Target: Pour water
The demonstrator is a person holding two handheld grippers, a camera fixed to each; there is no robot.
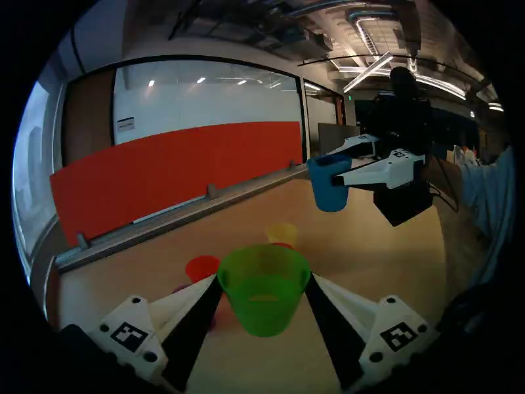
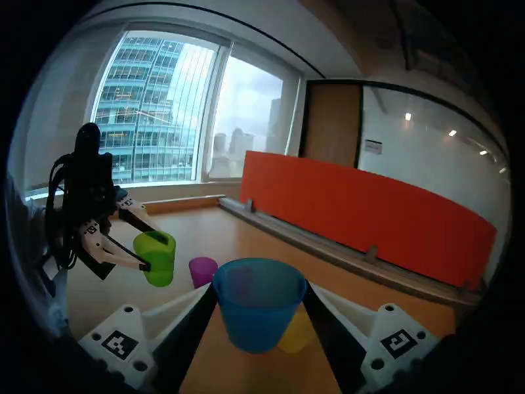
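My left gripper (image 1: 264,289) is shut on a translucent green cup (image 1: 264,292), held upright above the wooden table (image 1: 367,243). In the same left gripper view, the right gripper (image 1: 338,177) hovers farther off, shut on a blue cup (image 1: 328,182). From the right gripper view, the blue cup (image 2: 259,302) stands upright between the right gripper's (image 2: 259,299) fingers, and the left gripper (image 2: 147,253) appears at the left holding the green cup (image 2: 156,257). I cannot tell whether either cup holds water.
A red cup (image 1: 202,267) and a yellow cup (image 1: 282,233) stand on the table beyond the green cup. A purple cup (image 2: 203,270) and the yellow cup (image 2: 295,335) sit near the blue one. An orange partition (image 2: 374,217) runs along the table's far edge.
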